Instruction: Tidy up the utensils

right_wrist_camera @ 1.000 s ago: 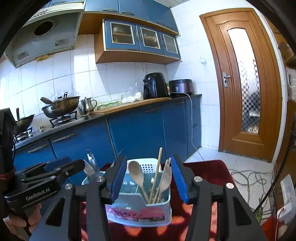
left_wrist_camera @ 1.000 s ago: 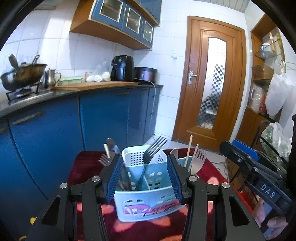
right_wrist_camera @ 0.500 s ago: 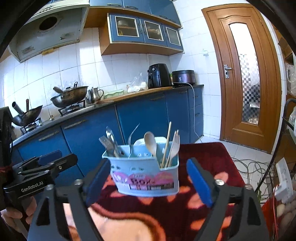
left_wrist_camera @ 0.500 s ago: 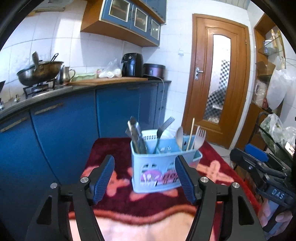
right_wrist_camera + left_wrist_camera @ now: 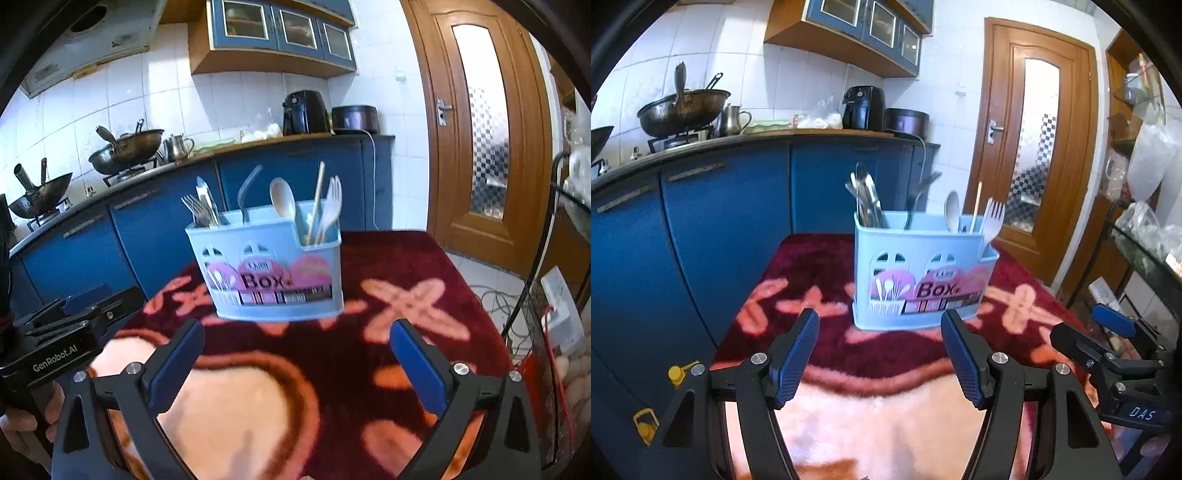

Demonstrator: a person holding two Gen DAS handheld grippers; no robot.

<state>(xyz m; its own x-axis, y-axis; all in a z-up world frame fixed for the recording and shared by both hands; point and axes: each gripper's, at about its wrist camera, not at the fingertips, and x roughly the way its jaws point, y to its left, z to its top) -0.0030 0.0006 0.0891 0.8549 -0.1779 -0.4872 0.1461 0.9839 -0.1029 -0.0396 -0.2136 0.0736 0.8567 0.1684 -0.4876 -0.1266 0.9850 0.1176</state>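
Two groups of utensils stand in your pale blue caddy [image 5: 916, 273]: metal forks [image 5: 195, 210] and tongs at its left end, a wooden spoon [image 5: 282, 199], a chopstick [image 5: 317, 195] and a wooden fork [image 5: 332, 203] at its right. The caddy sits upright on a dark red blanket [image 5: 820, 266] with pink flowers, toward the far half of the table, free of both your tools. Your left gripper [image 5: 879, 354] hangs just short of the caddy's front, its blue pads spread fairly wide with nothing between them. Your right gripper [image 5: 295, 350] is opening, its pads already wider than the caddy, also empty, with bare blanket under it. Nothing else lies on the blanket, so you have open room at the caddy's front and both sides. Blue cabinets [image 5: 720, 229] run close along the table's far and left edges; woks [image 5: 125, 147], a kettle and a black air fryer [image 5: 864, 107] sit on the counter above. Cables and a power strip [image 5: 557, 302] lie off the right edge, near a wooden door [image 5: 480, 129].
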